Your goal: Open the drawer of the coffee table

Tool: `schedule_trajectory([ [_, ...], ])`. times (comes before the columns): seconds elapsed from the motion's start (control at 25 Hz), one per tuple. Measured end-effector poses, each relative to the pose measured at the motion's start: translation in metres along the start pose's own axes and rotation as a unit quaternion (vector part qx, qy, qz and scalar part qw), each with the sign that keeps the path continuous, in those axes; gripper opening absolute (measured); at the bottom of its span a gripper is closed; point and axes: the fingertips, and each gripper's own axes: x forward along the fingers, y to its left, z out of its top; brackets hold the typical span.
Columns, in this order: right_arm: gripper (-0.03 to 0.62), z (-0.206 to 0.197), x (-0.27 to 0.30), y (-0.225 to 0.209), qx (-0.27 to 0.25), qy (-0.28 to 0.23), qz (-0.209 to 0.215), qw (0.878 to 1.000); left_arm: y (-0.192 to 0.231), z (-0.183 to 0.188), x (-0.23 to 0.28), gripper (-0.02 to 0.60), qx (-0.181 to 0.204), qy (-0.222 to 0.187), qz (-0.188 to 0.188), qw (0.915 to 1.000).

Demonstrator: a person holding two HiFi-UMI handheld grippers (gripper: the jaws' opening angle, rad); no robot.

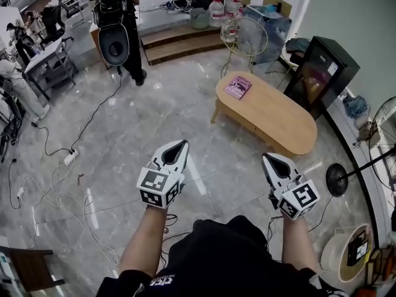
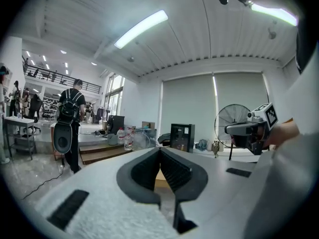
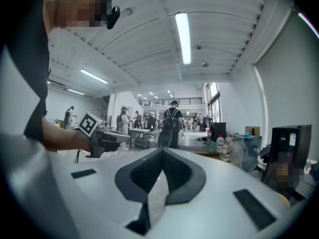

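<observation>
I could head for the wrong side: no drawer front shows from here (only the top), and closed jaws won't catch a handle. My white left gripper (image 1: 181, 144) and white right gripper (image 1: 268, 158) are both pressed together, empty. The light wooden oval coffee table (image 1: 278, 119) lies well apart, at twelve o'clock from my right fingers and two o'clock from my left.

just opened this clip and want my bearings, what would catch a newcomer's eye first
The white left gripper and right gripper stand out low in the head view, both shut and empty above the grey floor. Ahead to the right sits the oval wooden coffee table with a pink magazine on its far end. A person in black stands at top left.
</observation>
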Motion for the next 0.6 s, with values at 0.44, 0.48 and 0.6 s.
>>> schedule_trajectory([
  [0.44, 0.005, -0.031, 0.026, -0.003, 0.005, 0.046, 0.011, 0.999, 0.025, -0.036, 0.004, 0.000, -0.033, 0.027, 0.016, 0.9990],
  [0.48, 0.005, -0.034, 0.030, -0.005, 0.007, 0.047, 0.015, 0.999, 0.027, -0.038, 0.007, 0.001, -0.033, 0.030, 0.017, 0.9989],
  [0.6, 0.005, -0.042, 0.046, -0.014, 0.016, 0.047, 0.023, 0.998, 0.042, -0.038, 0.019, 0.000, -0.036, 0.033, 0.028, 0.9984],
])
